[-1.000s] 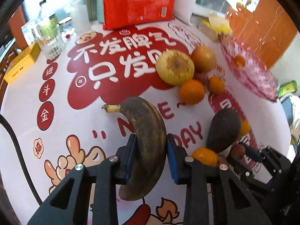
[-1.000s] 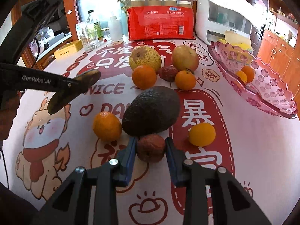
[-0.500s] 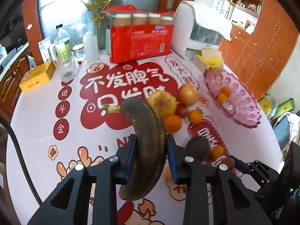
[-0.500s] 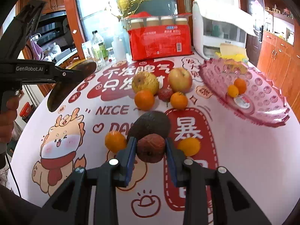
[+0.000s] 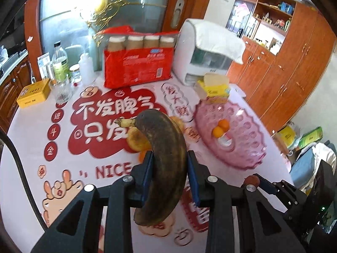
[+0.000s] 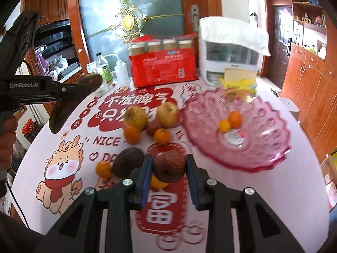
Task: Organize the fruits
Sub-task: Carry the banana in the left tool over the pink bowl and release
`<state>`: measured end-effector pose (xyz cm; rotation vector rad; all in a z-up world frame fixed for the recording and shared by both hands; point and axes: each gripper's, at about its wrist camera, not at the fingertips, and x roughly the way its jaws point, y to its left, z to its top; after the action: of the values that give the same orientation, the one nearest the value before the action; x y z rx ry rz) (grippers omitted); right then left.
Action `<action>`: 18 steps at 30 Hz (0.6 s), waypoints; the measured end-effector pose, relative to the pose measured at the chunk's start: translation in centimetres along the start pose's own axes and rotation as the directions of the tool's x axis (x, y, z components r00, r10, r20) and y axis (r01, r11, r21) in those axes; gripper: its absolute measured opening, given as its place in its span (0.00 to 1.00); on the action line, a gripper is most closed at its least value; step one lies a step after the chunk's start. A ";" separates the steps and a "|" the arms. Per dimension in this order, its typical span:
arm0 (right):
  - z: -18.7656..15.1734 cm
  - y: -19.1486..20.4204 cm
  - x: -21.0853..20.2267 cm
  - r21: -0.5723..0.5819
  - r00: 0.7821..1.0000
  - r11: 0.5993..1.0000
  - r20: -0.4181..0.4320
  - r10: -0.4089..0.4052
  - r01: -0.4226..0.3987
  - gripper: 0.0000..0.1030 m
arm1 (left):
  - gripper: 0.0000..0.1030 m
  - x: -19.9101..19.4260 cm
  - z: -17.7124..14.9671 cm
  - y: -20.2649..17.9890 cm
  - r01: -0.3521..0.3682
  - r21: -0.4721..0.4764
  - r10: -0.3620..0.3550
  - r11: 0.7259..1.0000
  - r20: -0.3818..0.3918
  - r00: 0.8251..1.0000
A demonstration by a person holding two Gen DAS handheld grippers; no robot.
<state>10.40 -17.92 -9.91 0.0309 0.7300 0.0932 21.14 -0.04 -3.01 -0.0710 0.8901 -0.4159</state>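
While the left wrist view fills with the left gripper [image 5: 169, 174] clenched on a blackened banana [image 5: 166, 164] held above the counter [image 5: 29, 139], it hides most loose fruit. From the right wrist, the right gripper [image 6: 168, 172] grasps a wrinkled brown fruit [image 6: 169, 166] in the air; an avocado [image 6: 128, 161], an apple [image 6: 168, 115] and oranges lie below. Two oranges sit in the pink plate [image 6: 263, 156]. Red-printed cloth covers the counter; wooden cabinets [image 6: 311, 88] stand behind.

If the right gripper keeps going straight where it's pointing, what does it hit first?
Probably the tablecloth just short of the pink fruit plate's near rim; depth is unclear. The right gripper holds a dark wrinkled fruit.
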 end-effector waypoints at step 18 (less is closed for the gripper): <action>4.2 -10.8 -0.5 -0.117 0.999 0.993 0.029 0.015 -0.012 0.30 | 0.29 2.8 4.9 -11.6 0.019 -0.008 -0.018 1.000 0.106 0.994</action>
<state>13.69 -28.73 -7.10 -0.0741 0.6937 0.1479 22.66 -12.34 0.68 -0.1090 0.7871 -0.4216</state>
